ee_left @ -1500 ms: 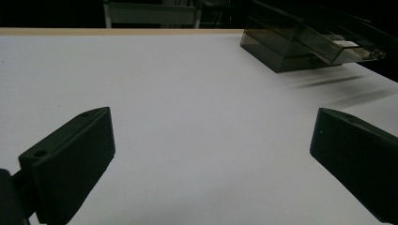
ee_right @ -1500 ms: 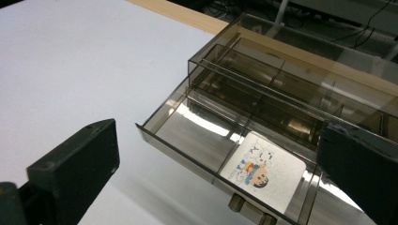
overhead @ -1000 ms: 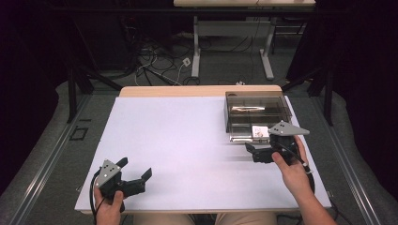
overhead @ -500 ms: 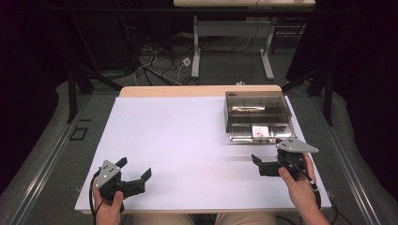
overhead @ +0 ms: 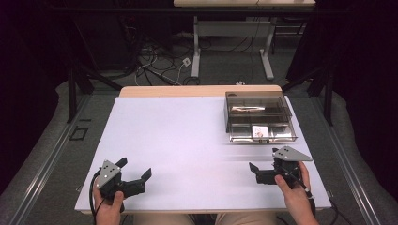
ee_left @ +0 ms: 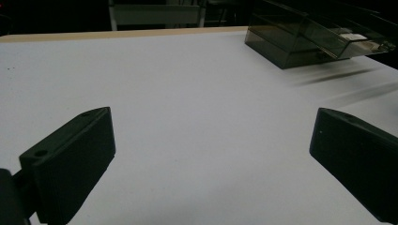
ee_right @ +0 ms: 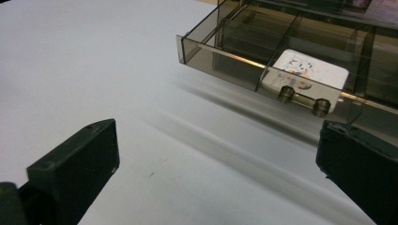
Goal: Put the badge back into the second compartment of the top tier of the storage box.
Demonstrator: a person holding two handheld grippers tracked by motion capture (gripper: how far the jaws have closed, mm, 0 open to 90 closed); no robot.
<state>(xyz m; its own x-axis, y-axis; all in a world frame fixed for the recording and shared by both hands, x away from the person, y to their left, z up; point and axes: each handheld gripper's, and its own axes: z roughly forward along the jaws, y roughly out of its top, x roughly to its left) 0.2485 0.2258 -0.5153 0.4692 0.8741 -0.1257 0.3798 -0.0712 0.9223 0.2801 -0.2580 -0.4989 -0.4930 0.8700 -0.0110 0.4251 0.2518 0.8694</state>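
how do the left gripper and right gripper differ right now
The left gripper sits at the table's near left corner, far from the smoky drawer box; the right gripper sits at the near right, just short of its open drawer. The right carries a broader grey plate. Both have jaws open and hold nothing.

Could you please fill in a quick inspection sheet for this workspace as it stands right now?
Surface: white table top, bare across the middle.
Job's things: smoky clear drawer box at far right, its drawer pulled out, a white card in one compartment.
Clutter: nothing seen.
Grippers: left gripper open, empty, near left edge; right gripper open, empty, short of the drawer.
Cables: black cable trailing from the left gripper.
Surroundings: dark room, floor wires, desk legs beyond.
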